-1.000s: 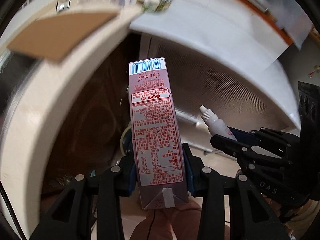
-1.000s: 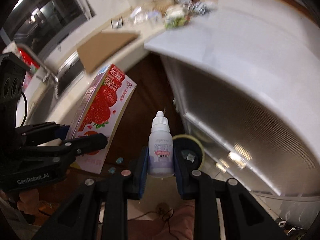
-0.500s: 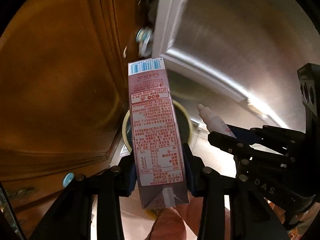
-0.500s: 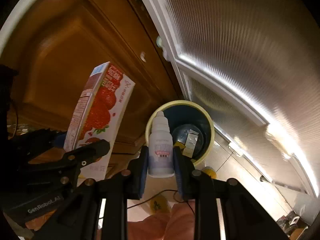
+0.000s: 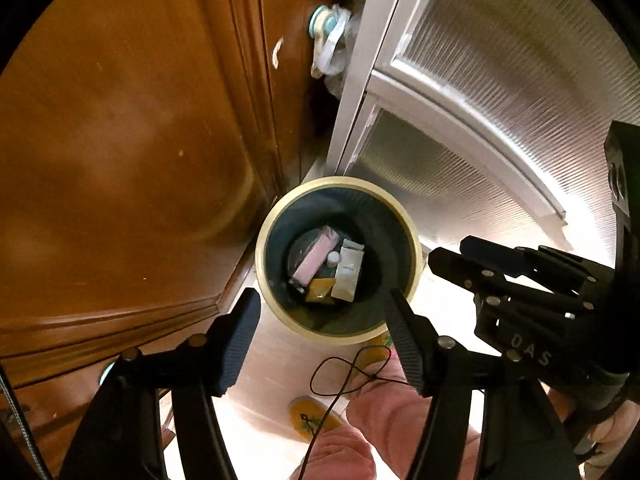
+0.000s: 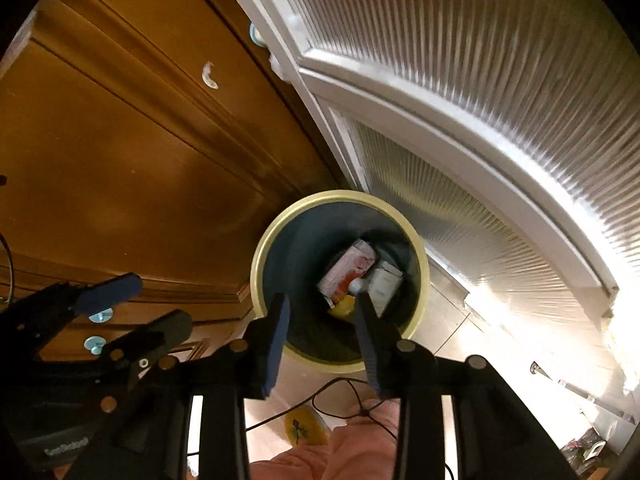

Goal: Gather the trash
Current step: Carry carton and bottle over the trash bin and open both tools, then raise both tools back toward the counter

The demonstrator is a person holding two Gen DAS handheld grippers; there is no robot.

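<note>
A round bin with a pale yellow rim [image 5: 344, 181] and dark inside stands on the floor right below both grippers. In it lie the pink strawberry milk carton [image 5: 316, 256], the small white dropper bottle [image 5: 333, 257], a white packet [image 5: 348, 270] and a yellow wrapper [image 5: 320, 290]. My left gripper [image 5: 322, 320] hangs over the bin, its jaws opening with nothing between them. My right gripper [image 6: 322, 320] is beside it over the rim [image 6: 256, 276], its jaws also opening and empty. The right wrist view also shows the carton [image 6: 348, 270] and bottle [image 6: 357, 286] in the bin.
A brown wooden cabinet front [image 5: 140, 140] rises to the left of the bin. A white ribbed panel [image 5: 500, 100] stands to the right. A person's pink trouser leg [image 5: 360, 440], a yellow slipper [image 5: 310, 416] and a thin black cord [image 5: 344, 376] are on the pale floor below.
Both grippers have sunk from counter height to just above the bin. The left let go of the carton and the right let go of the bottle; both now lie in the bin.
</note>
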